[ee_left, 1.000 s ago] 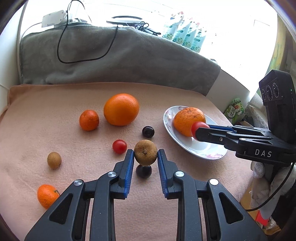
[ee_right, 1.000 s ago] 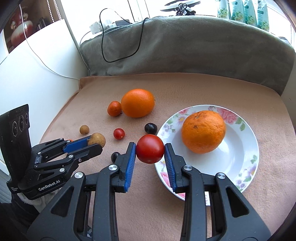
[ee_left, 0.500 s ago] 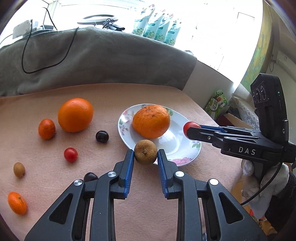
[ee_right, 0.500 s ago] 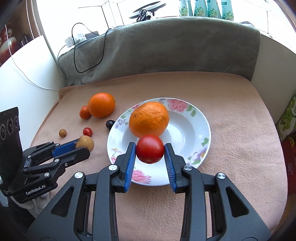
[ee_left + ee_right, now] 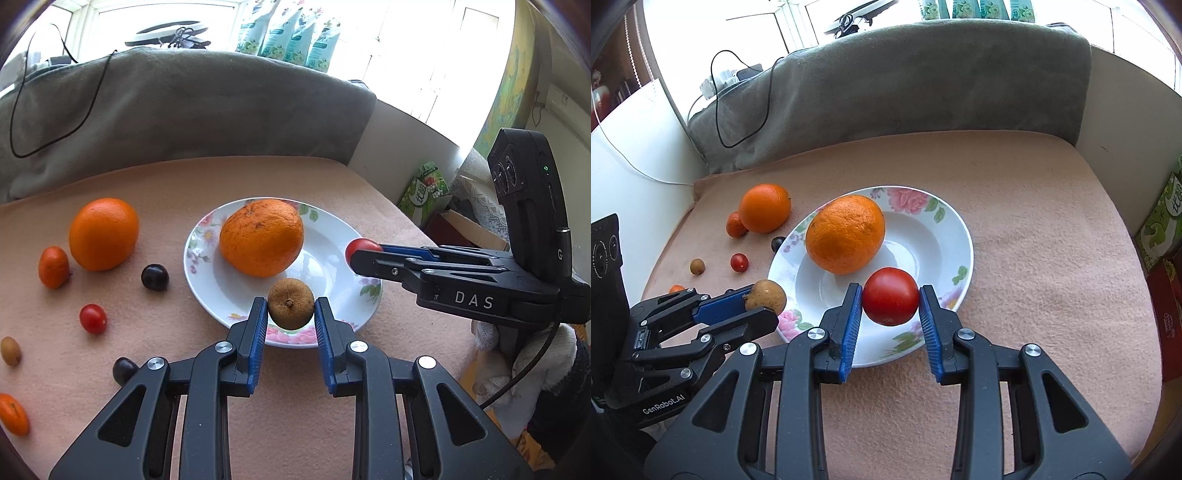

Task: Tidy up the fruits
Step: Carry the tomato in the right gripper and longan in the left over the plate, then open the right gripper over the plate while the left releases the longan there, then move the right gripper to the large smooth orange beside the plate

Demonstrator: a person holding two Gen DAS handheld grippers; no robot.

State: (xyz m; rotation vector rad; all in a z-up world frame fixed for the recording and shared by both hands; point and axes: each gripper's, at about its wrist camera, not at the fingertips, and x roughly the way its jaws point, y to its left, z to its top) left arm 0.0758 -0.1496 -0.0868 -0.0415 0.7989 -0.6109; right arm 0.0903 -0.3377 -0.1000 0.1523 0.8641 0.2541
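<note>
My left gripper (image 5: 291, 314) is shut on a small brown round fruit (image 5: 291, 303) and holds it over the near rim of a floral white plate (image 5: 332, 229). My right gripper (image 5: 890, 304) is shut on a red tomato (image 5: 891, 296) above the plate's (image 5: 945, 236) front part. A large orange (image 5: 261, 237) lies in the plate, and it also shows in the right wrist view (image 5: 845, 234). In the left wrist view the right gripper (image 5: 364, 254) comes in from the right with the tomato (image 5: 360, 246). In the right wrist view the left gripper (image 5: 759, 306) holds the brown fruit (image 5: 766, 295) at the plate's left rim.
On the pink cloth left of the plate lie another orange (image 5: 104, 232), two small tangerines (image 5: 54, 266) (image 5: 13, 413), two dark plums (image 5: 155, 277) (image 5: 125, 369), a cherry tomato (image 5: 93, 318) and a small brown fruit (image 5: 10, 350). A grey blanket (image 5: 184, 110) with a black cable backs the surface. Boxes (image 5: 1161, 229) stand beyond the right edge.
Both grippers have carried their fruit rightward to the plate. The brown fruit is now over the plate's near rim and the tomato over its front part. Both stay shut.
</note>
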